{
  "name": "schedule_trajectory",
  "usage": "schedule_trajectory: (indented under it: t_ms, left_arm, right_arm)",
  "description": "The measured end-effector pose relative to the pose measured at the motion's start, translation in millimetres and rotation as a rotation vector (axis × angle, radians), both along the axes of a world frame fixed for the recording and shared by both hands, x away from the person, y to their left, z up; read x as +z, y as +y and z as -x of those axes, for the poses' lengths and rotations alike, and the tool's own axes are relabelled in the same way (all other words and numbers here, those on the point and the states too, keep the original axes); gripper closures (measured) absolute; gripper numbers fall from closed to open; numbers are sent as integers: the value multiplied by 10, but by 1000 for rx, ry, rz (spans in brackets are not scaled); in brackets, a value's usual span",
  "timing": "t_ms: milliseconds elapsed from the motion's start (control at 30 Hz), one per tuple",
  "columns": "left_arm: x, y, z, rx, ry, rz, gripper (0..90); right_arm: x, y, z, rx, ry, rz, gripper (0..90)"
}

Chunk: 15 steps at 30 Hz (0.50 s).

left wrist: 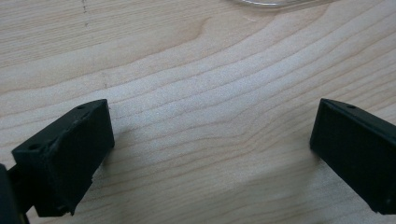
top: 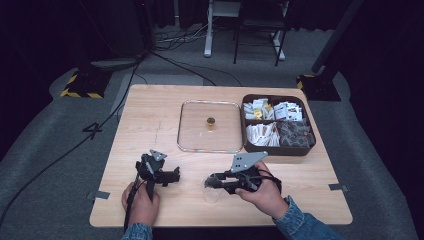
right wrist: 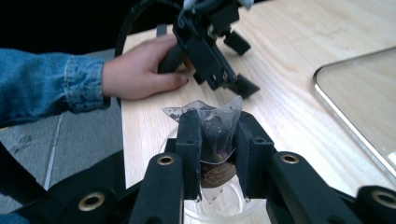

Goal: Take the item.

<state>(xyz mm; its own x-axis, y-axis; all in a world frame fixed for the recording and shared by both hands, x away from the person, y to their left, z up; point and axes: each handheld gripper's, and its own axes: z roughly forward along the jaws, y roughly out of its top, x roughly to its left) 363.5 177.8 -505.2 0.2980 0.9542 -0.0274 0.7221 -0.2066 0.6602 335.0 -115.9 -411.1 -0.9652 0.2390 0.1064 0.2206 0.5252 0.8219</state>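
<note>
Right gripper view: the right gripper (right wrist: 218, 135) is pinching a small clear packet (right wrist: 215, 126) w/ dark contents btwn its pads, jaws nearly together on it. The packet is hanging right over a clear cup (right wrist: 219, 212), bottom tip dipping inside the rim — prob. being lowered so the drop lands in the cup, not on the counter (right wrist: 289, 102). It's being gripped mid-body, so the crinkled top is sticking up above the jaws and the pointed end is leading down.

High view: the cup (top: 212, 192) is sitting near the front edge of the counter, just under the right gripper (top: 216, 181), close to the person so the reach is short. The left gripper (top: 172, 175) is resting low on the counter, well apart from the cup, not helping. In the left gripper view its jaws are standing wide w/ bare wood btwn them, holding nothing.

The glass lid (top: 210, 126) is lying flat mid-counter, knob up, beside the brown compartment box (top: 278, 148) of sachets — set aside, I'd judge, to keep the box open for picking.

Next, by my reading: loosening the grip so the packet falls in.
</note>
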Motion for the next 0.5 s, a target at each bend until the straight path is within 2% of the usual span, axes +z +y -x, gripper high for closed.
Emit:
schedule_trajectory:
  t_ms: [133, 167, 200, 300, 500]
  left_arm:
    - [0, 0, 0, 0, 0, 0, 0]
    - [0, 0, 0, 0, 0, 0, 0]
    - [0, 0, 0, 0, 0, 0, 0]
    - [0, 0, 0, 0, 0, 0, 0]
    - [0, 0, 0, 0, 0, 0, 0]
  right_arm:
    - [-43, 18, -9, 9, 13, 26, 700]
    - [-56, 31, -10, 15, 7, 31, 617]
    - [-56, 31, -10, 15, 7, 31, 617]
    - [-44, 39, -3, 14, -18, 18, 539]
    - [-62, 50, -1, 19, -29, 20, 515]
